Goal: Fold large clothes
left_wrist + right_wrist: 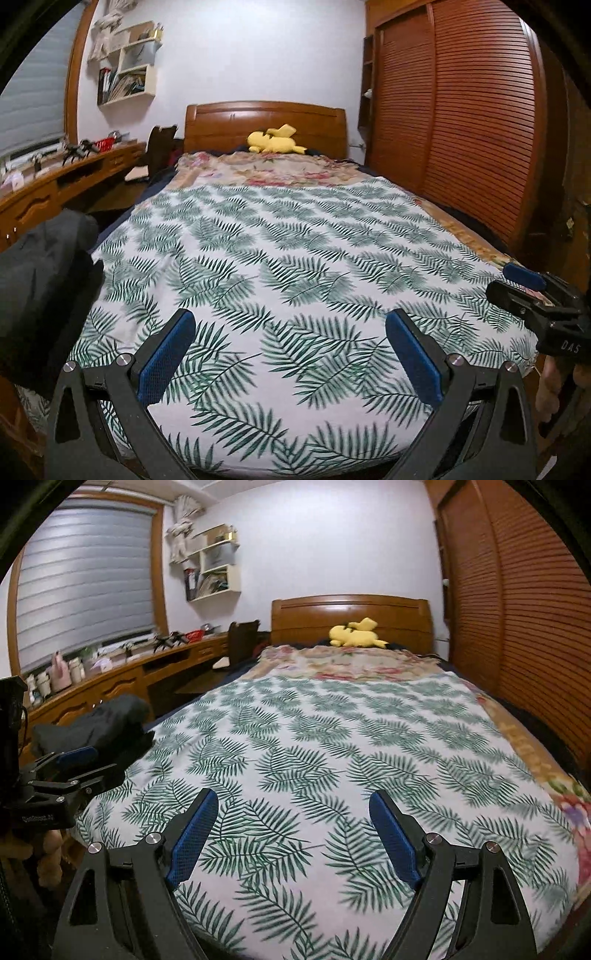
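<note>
A dark grey garment lies bunched at the bed's near left edge; it also shows in the right wrist view. A white sheet with green fern print covers the bed. My left gripper is open and empty above the sheet's near end, to the right of the garment. My right gripper is open and empty over the sheet's near end. The right gripper shows at the right edge of the left wrist view, and the left gripper at the left edge of the right wrist view.
A yellow plush toy lies by the wooden headboard on a floral blanket. A wooden desk with clutter runs along the left. A slatted wooden wardrobe stands close on the right. Wall shelves hang at the back.
</note>
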### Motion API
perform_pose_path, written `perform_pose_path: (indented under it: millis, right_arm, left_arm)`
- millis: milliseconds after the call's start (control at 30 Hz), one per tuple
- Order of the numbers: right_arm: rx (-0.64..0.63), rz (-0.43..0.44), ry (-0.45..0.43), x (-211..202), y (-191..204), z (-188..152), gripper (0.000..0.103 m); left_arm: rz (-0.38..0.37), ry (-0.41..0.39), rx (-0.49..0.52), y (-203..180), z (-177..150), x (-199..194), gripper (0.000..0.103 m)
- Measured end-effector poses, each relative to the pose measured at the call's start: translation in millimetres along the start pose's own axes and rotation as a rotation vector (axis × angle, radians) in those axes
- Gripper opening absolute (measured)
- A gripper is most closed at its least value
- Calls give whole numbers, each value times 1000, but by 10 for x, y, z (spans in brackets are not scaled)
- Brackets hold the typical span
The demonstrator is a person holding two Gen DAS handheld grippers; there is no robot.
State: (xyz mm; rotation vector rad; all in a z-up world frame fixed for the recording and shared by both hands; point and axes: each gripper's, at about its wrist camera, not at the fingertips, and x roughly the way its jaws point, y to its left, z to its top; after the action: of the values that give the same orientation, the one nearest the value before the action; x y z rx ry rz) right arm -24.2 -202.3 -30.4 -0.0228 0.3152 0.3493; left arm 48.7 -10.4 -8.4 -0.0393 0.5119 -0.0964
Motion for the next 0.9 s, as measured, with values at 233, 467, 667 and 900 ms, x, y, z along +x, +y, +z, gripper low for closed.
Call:
perform_pose_path:
  millis: [233,467,667,900]
  right_arm:
    - [22,-34,-73,-506,29,26,85]
    - [42,-48,-137,-994,84,7,85]
    - [56,-59,-160,-1103,122,-107,85]
    - [51,-63,-160,-936,124,-102,85]
  left_arm:
    - [-23,-67,28,-271,192,-376,103]
    - [-27,-132,37,-378,280,-704,103]
    - [-20,-153,36,-382,278,-791,103]
    - [-18,-152,30,-359,265,-798,103]
